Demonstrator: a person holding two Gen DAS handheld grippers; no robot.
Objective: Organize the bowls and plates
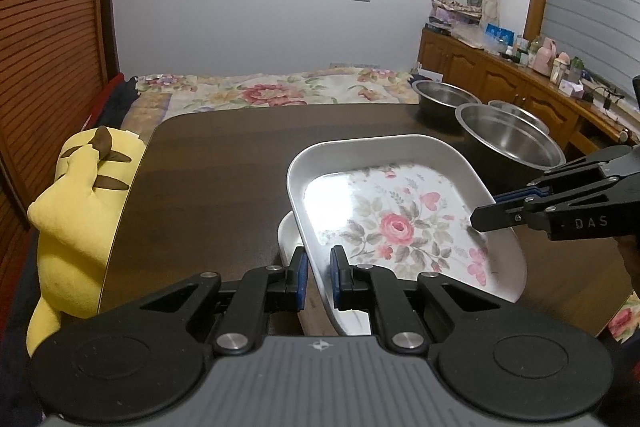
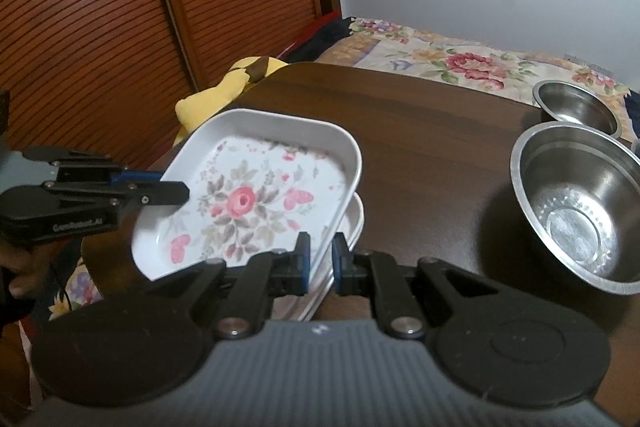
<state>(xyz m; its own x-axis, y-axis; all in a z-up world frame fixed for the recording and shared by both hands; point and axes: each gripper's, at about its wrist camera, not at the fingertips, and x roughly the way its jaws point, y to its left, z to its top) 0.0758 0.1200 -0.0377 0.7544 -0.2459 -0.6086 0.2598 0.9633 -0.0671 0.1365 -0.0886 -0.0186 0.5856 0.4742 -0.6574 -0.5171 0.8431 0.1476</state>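
A white rectangular plate with a pink rose print (image 1: pixel 400 227) (image 2: pixel 244 203) hangs tilted between both grippers. My left gripper (image 1: pixel 318 255) is shut on its near rim and shows from the side in the right wrist view (image 2: pixel 172 185). My right gripper (image 2: pixel 321 243) is shut on the opposite rim and comes in from the right edge of the left wrist view (image 1: pixel 490 209). Right under the held plate, a second white plate (image 1: pixel 286 239) (image 2: pixel 354 223) lies on the dark wooden table (image 1: pixel 220 167) (image 2: pixel 420 147), mostly hidden. I cannot tell whether the two touch.
Three steel bowls stand at the table's far right: a large one (image 1: pixel 512 143) (image 2: pixel 580 203), a smaller one (image 1: pixel 446 99) (image 2: pixel 576 107) and one half hidden (image 1: pixel 520 111). A yellow plush toy (image 1: pixel 80 207) (image 2: pixel 224 95) leans at the left edge. A bed lies beyond.
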